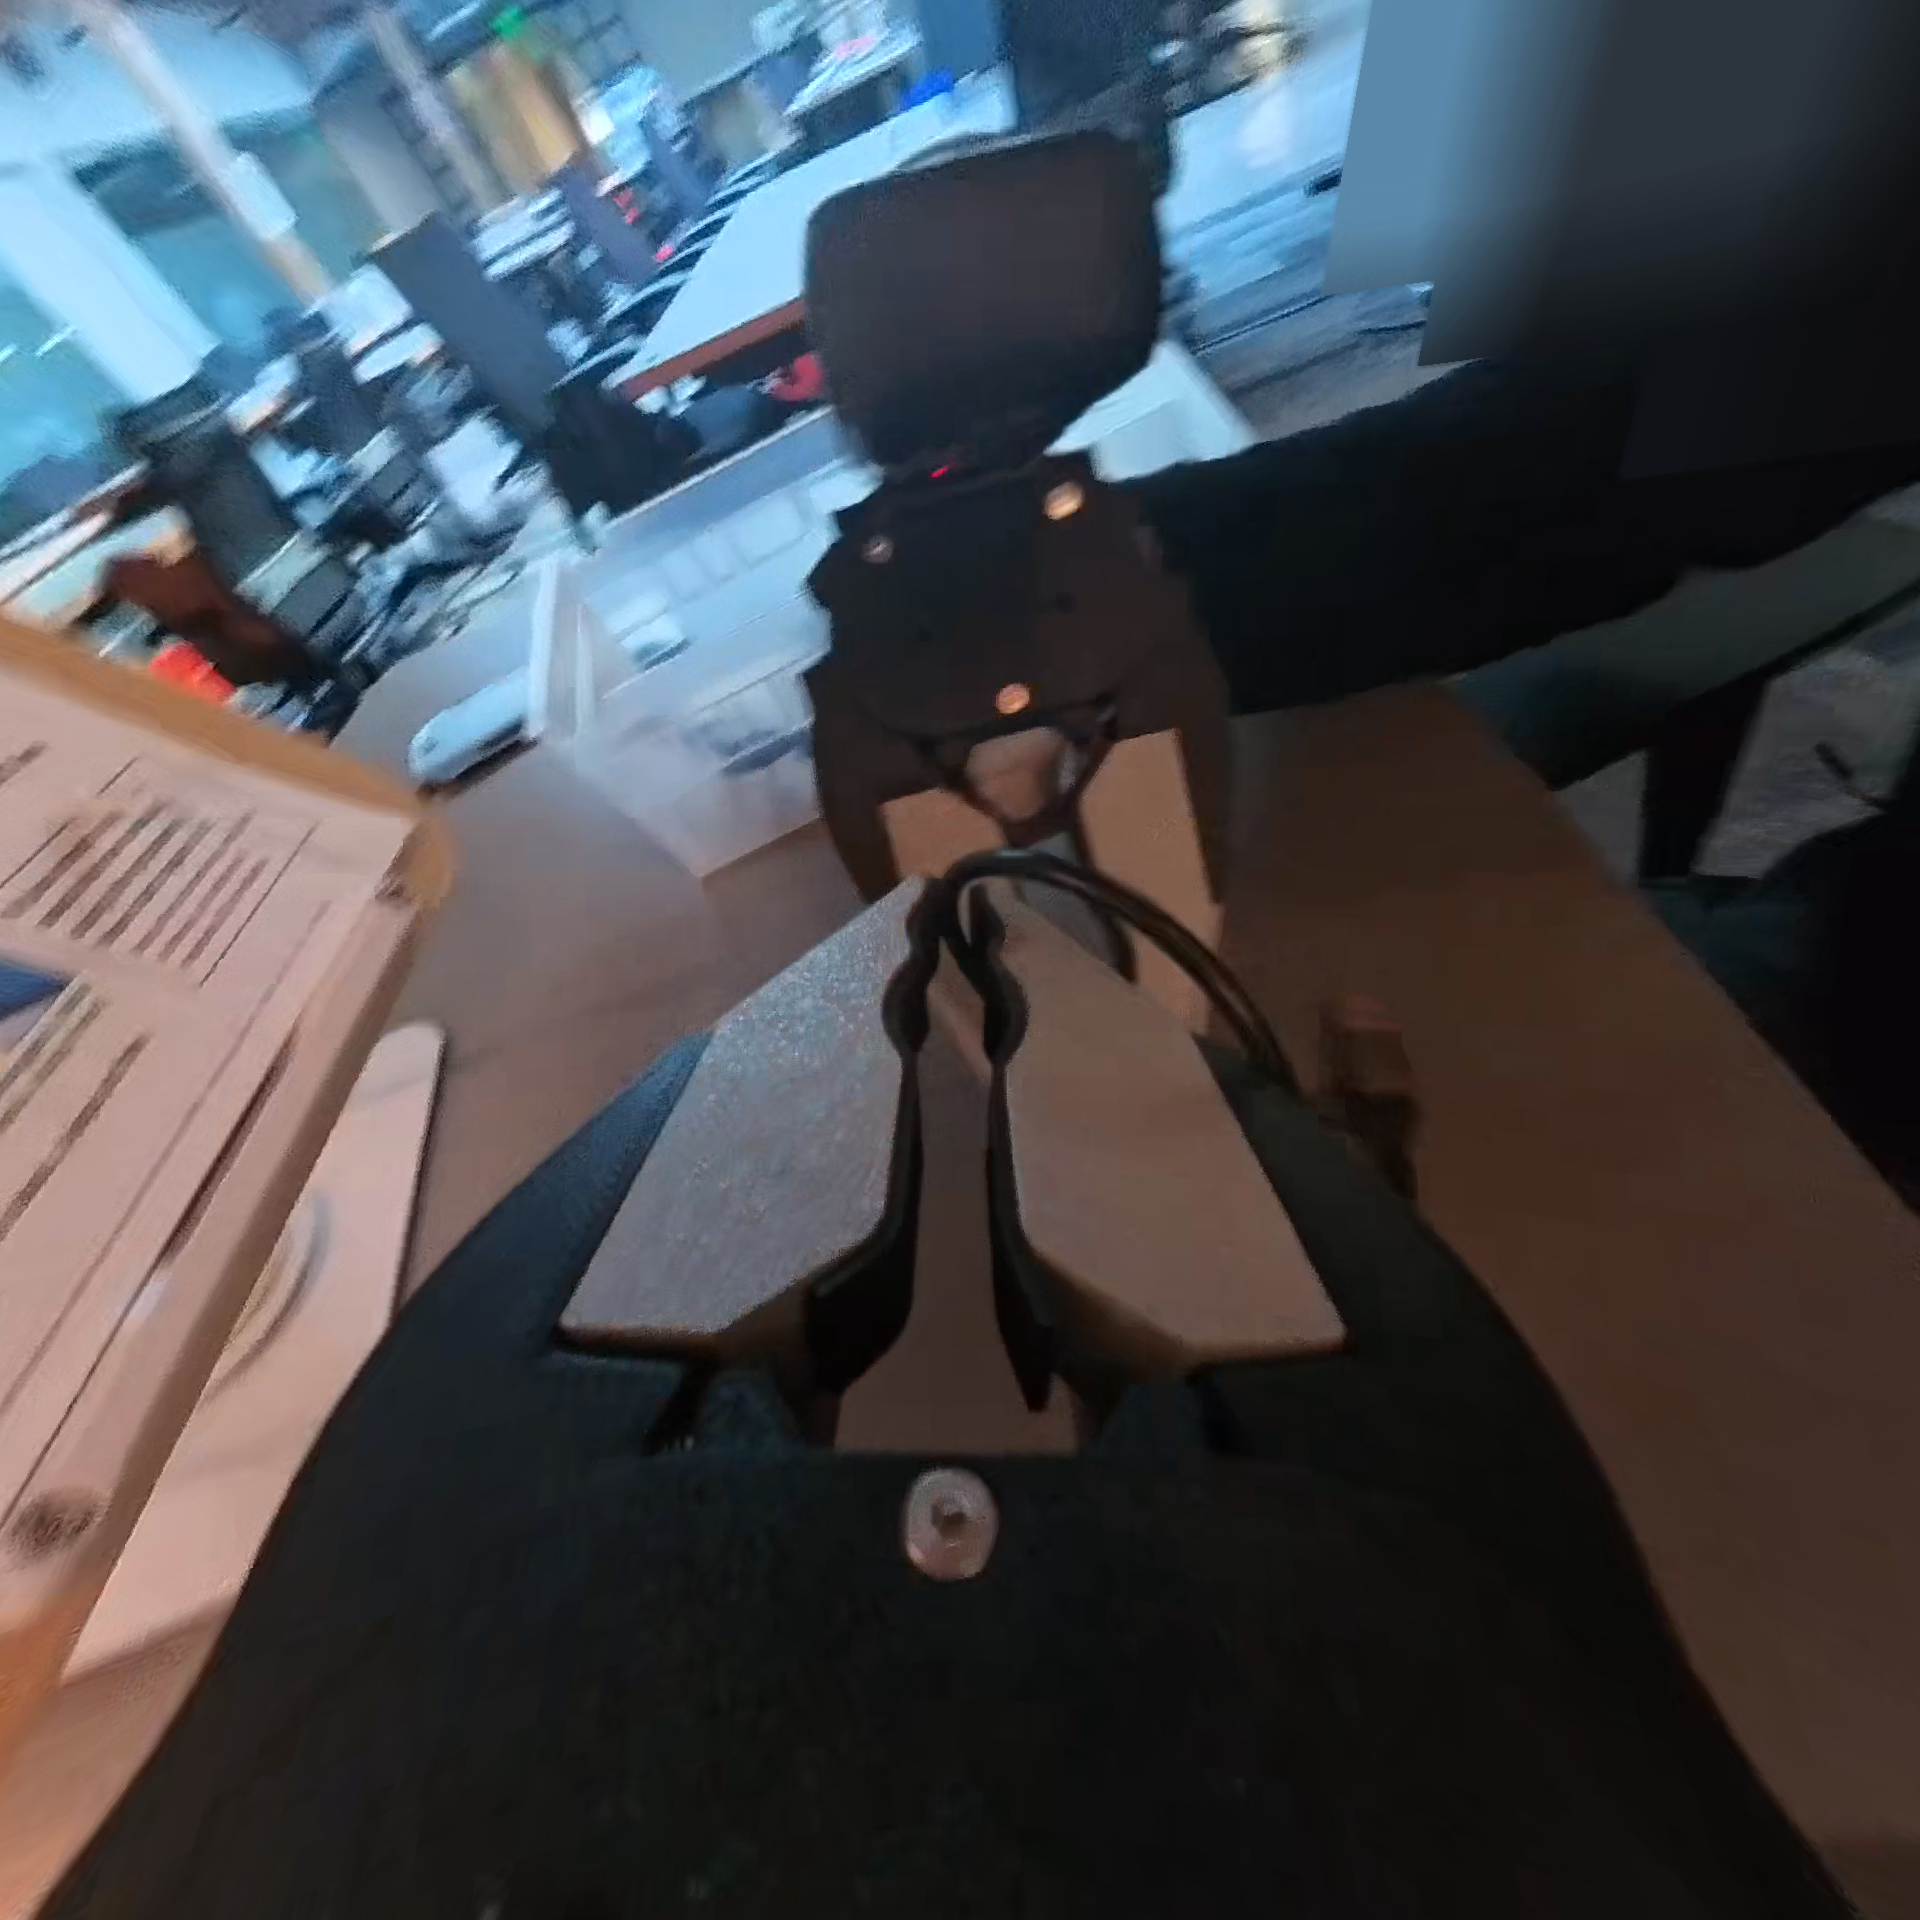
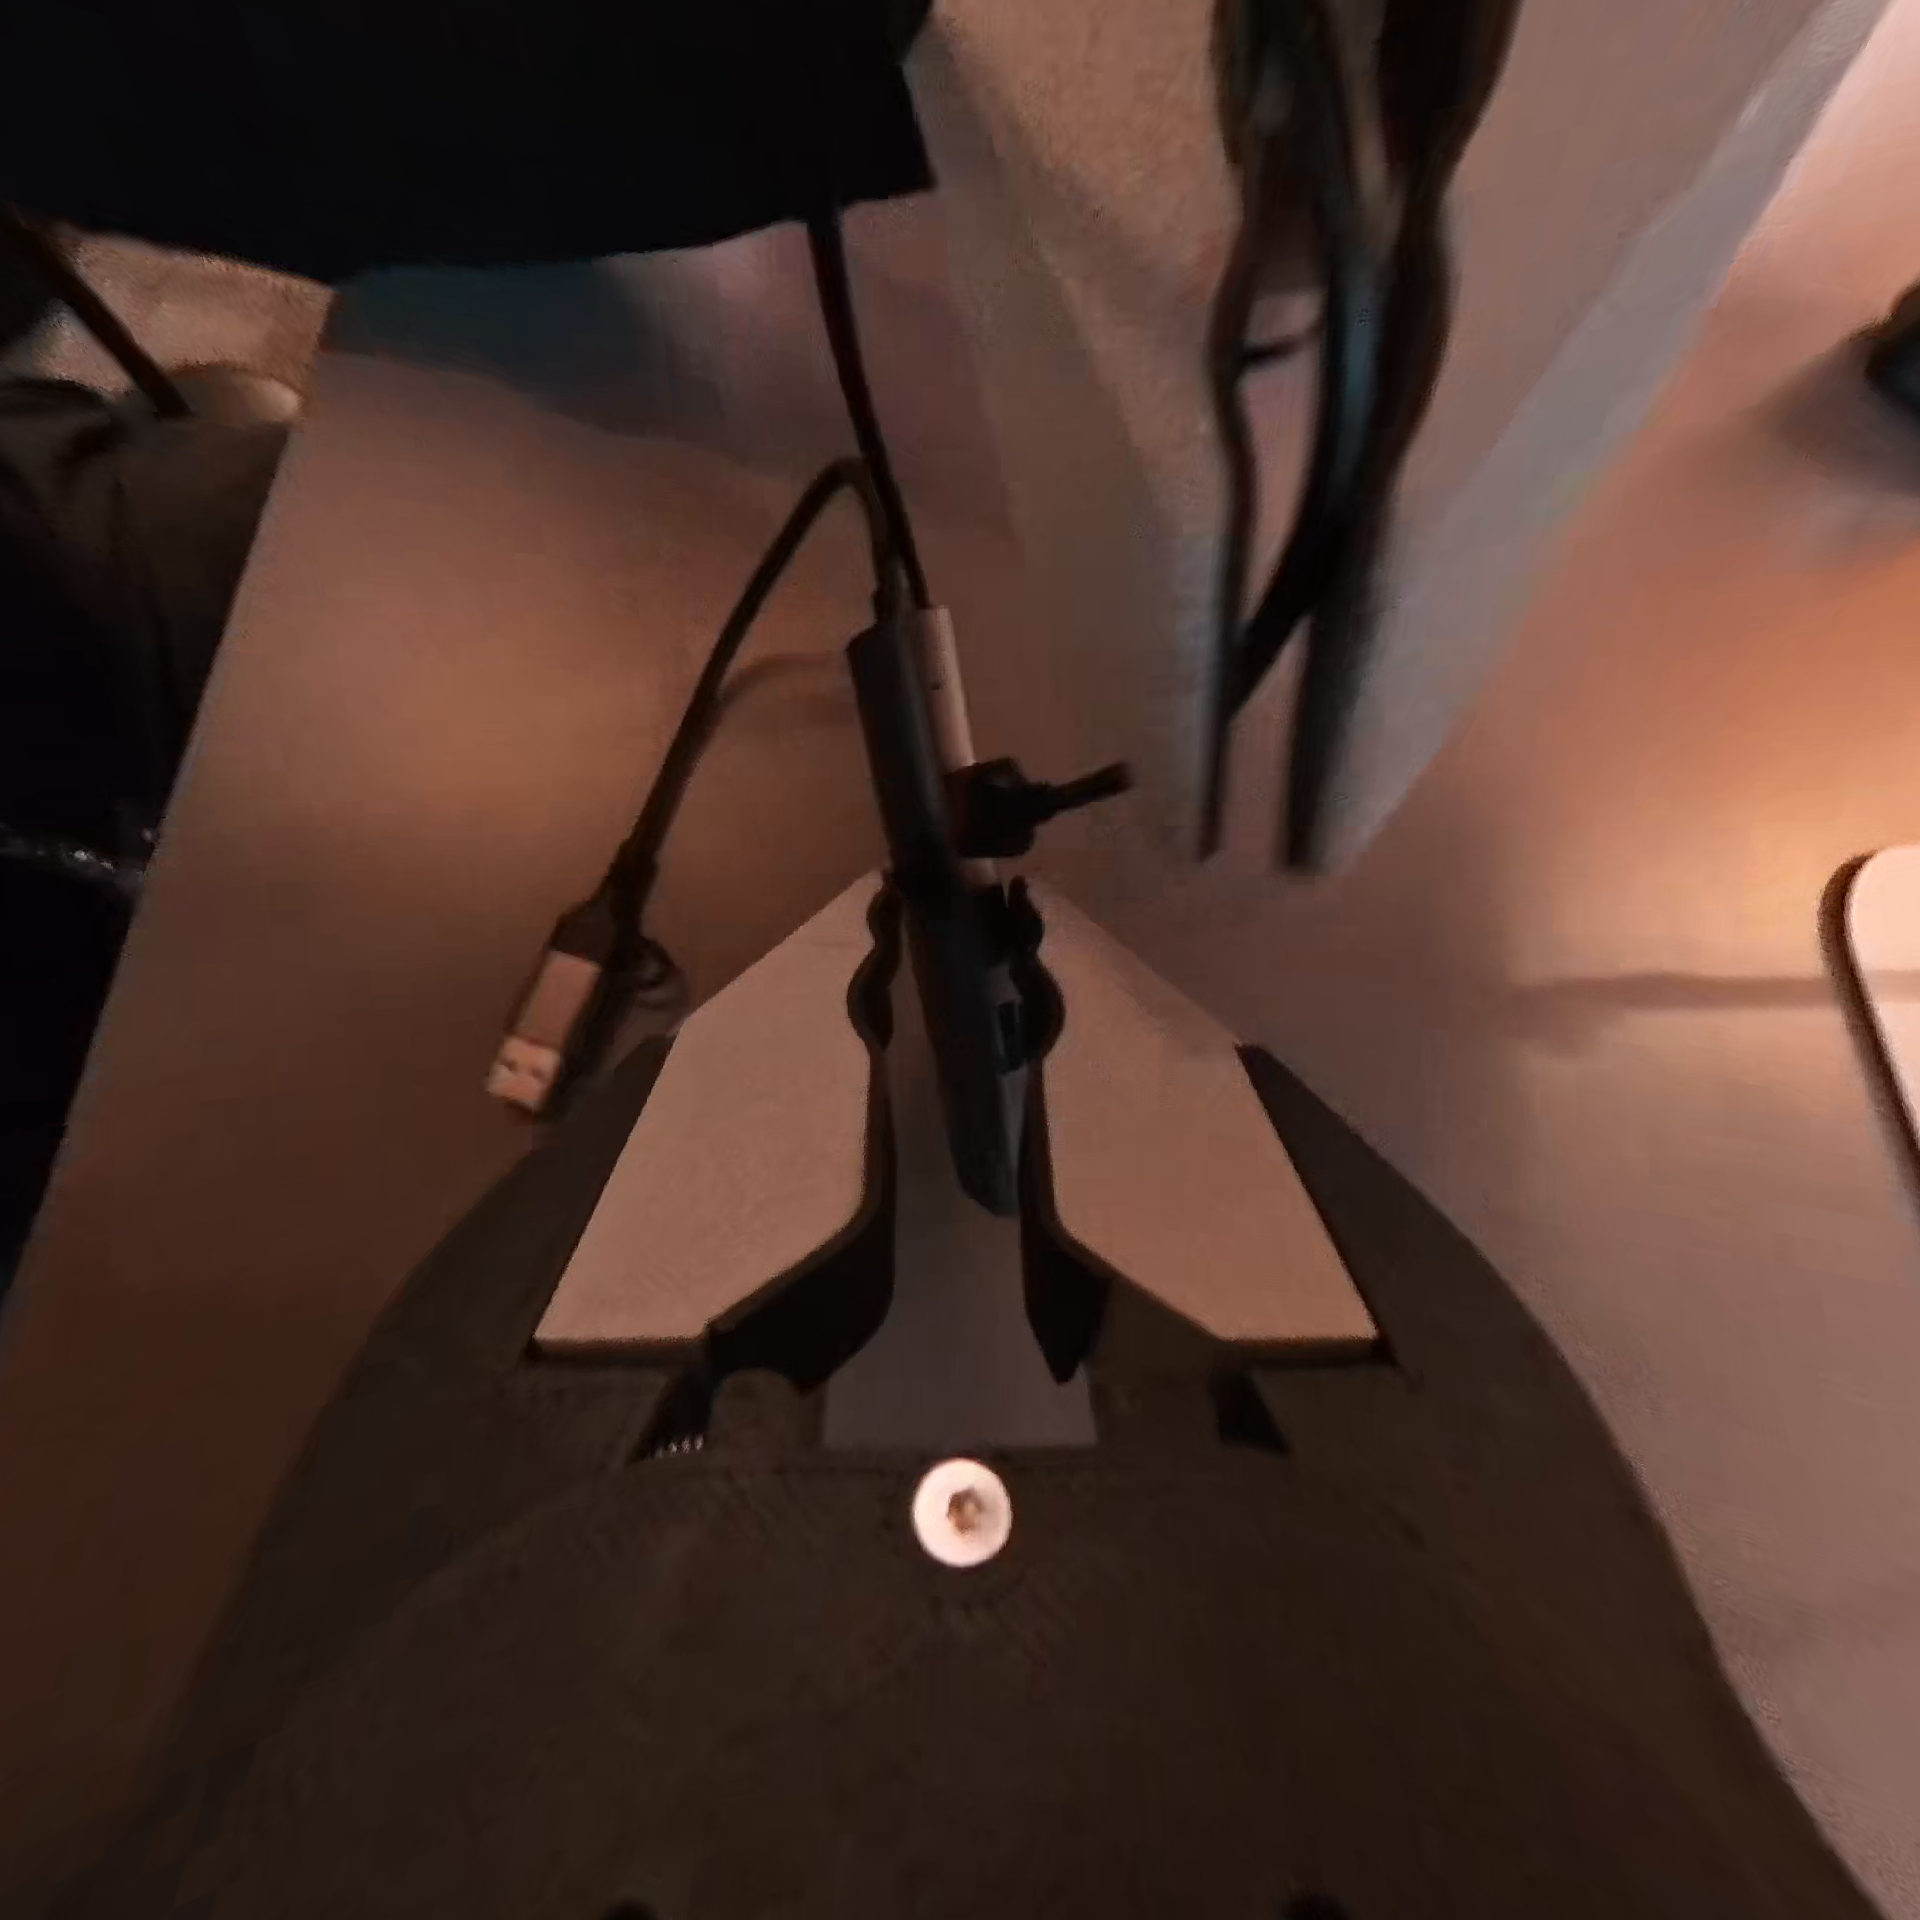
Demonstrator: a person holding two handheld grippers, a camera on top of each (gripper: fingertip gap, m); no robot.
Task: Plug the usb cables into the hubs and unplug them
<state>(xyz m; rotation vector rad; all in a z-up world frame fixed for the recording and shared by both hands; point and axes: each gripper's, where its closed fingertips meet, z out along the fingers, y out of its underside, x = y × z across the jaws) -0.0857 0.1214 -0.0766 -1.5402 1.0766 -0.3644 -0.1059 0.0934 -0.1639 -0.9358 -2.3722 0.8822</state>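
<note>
In the right wrist view my right gripper [image 2: 956, 914] is shut on a slim dark USB hub [image 2: 914, 748] and holds it edge-up over the wooden table [image 2: 436, 644]. A small black plug [image 2: 1039, 790] sticks out of the hub's side. The hub's own cable ends in a silver USB plug [image 2: 545, 1023] that lies on the table to the left. In the left wrist view my left gripper [image 1: 951, 914] is shut on thin black cables [image 1: 1153, 935] that loop out to the right of its tips. The right gripper [image 1: 1023, 821] faces it just beyond.
A cardboard box [image 1: 177, 987] with printed sheets stands at the left, and a clear plastic bin [image 1: 686, 665] lies behind. A brown connector [image 1: 1366, 1070] lies on the table [image 1: 1558, 1195] to the right. A white rounded pad [image 2: 1881, 987] sits at the right edge. A dark sleeve [image 1: 1455, 540] reaches in. About 9 centimetres separates my left fingertips from my right.
</note>
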